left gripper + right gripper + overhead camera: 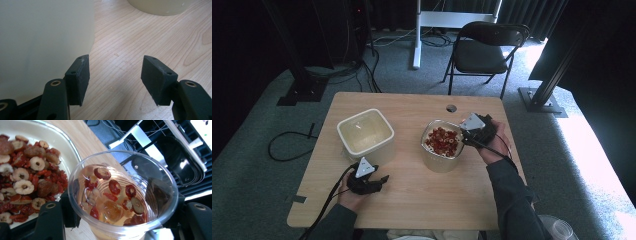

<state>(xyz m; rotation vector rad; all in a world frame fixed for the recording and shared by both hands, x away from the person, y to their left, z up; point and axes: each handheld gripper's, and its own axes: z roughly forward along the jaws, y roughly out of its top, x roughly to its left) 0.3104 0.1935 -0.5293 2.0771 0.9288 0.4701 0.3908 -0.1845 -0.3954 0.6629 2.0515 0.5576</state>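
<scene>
- Right gripper (120,220): black jaws clamped on a clear plastic cup (122,195), one jaw each side of the wall. Cup is thin, round, ribbed near the bottom, held upright.
- Cup contents: sliced dried red dates (115,187), ring-shaped with pale centres, plus a few amber translucent pieces. Only the bottom is covered.
- In the high view the right gripper (468,134) sits at the right rim of the filled container (441,162); cup itself too small to make out there.
- Filled container: cream, squarish with rounded corners, glossy rim. Holds a loose mix of date rings, small red shrivelled berries and brown wrinkled lumps (25,177).
- Left gripper (115,80): jaws apart, nothing between them, flat matte black pads with screw holes. It rests low on the table, just beside the smooth wall of the empty container (37,45).
- Empty container (364,131): same cream squarish shape, pale inside, left of the filled one, the two apart.
- Table (412,200): light wood-grain top, matte, rounded corners, round cable hole (451,108) near the far edge.
- Room: grey carpet, black folding chair (484,50) behind the table, white stand leg (417,35), black curtains, cables on the floor, bright sunlight patch at right.
</scene>
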